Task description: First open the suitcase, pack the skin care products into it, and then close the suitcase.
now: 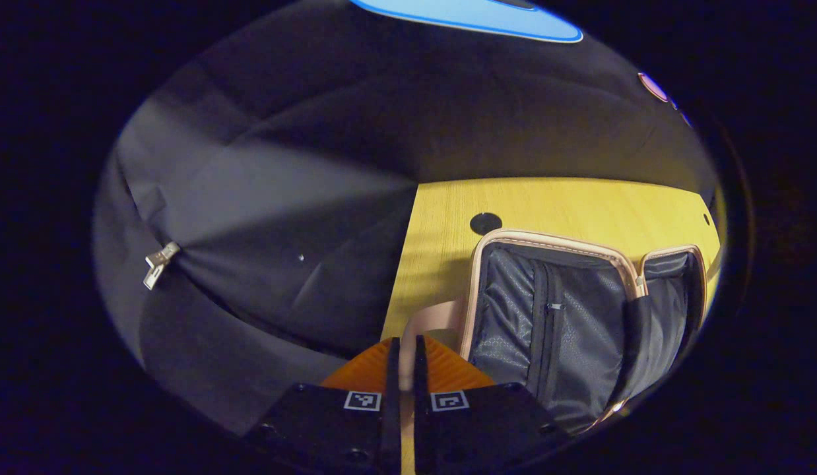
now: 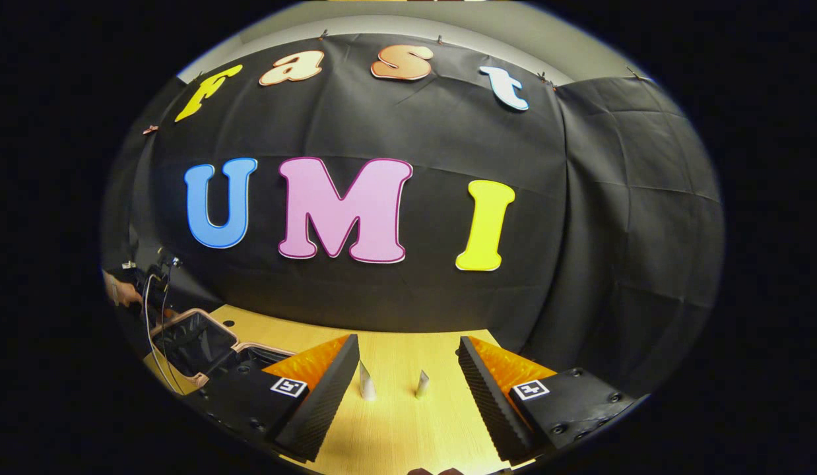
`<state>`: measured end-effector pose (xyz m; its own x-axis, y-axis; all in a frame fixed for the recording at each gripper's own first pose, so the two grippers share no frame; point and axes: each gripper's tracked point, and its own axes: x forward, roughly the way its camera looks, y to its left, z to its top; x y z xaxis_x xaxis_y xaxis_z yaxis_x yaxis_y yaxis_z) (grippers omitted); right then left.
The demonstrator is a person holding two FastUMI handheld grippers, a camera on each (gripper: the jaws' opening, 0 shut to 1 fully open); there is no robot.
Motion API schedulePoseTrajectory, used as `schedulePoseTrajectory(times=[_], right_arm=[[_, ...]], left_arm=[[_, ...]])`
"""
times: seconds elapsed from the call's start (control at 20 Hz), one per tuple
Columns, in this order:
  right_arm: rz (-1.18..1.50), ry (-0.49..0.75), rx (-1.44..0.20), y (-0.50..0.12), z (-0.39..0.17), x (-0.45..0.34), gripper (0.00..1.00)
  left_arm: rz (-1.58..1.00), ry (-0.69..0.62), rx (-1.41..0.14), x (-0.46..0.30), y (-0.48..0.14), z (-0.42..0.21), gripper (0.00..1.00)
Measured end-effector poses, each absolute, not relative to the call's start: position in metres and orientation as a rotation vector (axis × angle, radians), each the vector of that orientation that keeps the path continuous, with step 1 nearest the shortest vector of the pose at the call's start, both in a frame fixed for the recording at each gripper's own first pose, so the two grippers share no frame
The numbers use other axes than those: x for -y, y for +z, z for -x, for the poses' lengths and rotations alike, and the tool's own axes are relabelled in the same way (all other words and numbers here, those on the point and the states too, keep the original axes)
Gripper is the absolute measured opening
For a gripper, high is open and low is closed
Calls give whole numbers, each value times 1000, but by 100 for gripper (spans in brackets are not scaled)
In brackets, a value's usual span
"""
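I have the left gripper (image 1: 402, 359) clenched, fingers almost together at the bottom centre of the left gripper view, with a pale strip of the suitcase's (image 1: 567, 316) trim showing in the slit between them. I judge it is pinching that edge to hold the lid up, but I cannot tell whether both fingers really press on it. The suitcase stands open in the lower right of that view, dark lining and a zipped divider exposed, resting on the table (image 1: 547, 201).

The right gripper (image 2: 408, 379) is released, fingers spread wide at the bottom of the right gripper view, aimed at two tubes (image 2: 367, 382) standing upright and just apart on the table between them. I read these as the skin care products, next to be packed. In that view's lower left the open suitcase sits well apart from the tubes, with a hand (image 2: 121, 291) and a cable (image 2: 148, 316) beside it. That cable hangs near the case's rim and could snag on the way across.
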<state>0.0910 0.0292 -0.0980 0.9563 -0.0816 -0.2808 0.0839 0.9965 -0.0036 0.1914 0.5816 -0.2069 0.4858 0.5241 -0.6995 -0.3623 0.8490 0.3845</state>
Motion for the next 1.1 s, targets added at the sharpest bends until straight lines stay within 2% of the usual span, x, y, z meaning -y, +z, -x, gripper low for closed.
schedulePoseTrajectory(times=[0.1, 0.15, 0.25, 0.4, 0.45, 0.55, 0.6, 0.65, 0.85, 0.9, 1.1], right_arm=[[-23, -96, -297, -100, -91, -31, 96], [-26, -100, -307, -102, -89, -33, 96], [-25, -116, -318, -104, -86, -32, 96], [-17, -125, -328, -108, -82, -32, 96], [-11, -127, -329, -109, -81, -32, 96], [-4, -133, -320, -107, -82, -29, 96], [-2, -136, -314, -104, -83, -28, 96], [-5, -132, -306, -103, -86, -28, 96], [11, -106, -259, -96, -101, -24, 96], [10, -94, -255, -98, -106, -21, 96], [3, -52, -225, -102, -126, -10, 96]], left_arm=[[-129, 539, -965, -587, -241, -187, 13], [-108, 541, -979, -592, -250, -184, 10], [-128, 535, -954, -603, -253, -186, 16], [-116, 529, -914, -603, -244, -182, 47], [-102, 513, -847, -594, -228, -185, 53], [-73, 481, -720, -570, -184, -195, 81], [-63, 456, -636, -552, -156, -204, 88], [-59, 413, -553, -527, -127, -214, 91], [-73, 194, -305, -393, -30, -230, 89], [-75, 140, -261, -356, -13, -233, 96], [-38, -64, -159, -203, 5, -239, 96]])
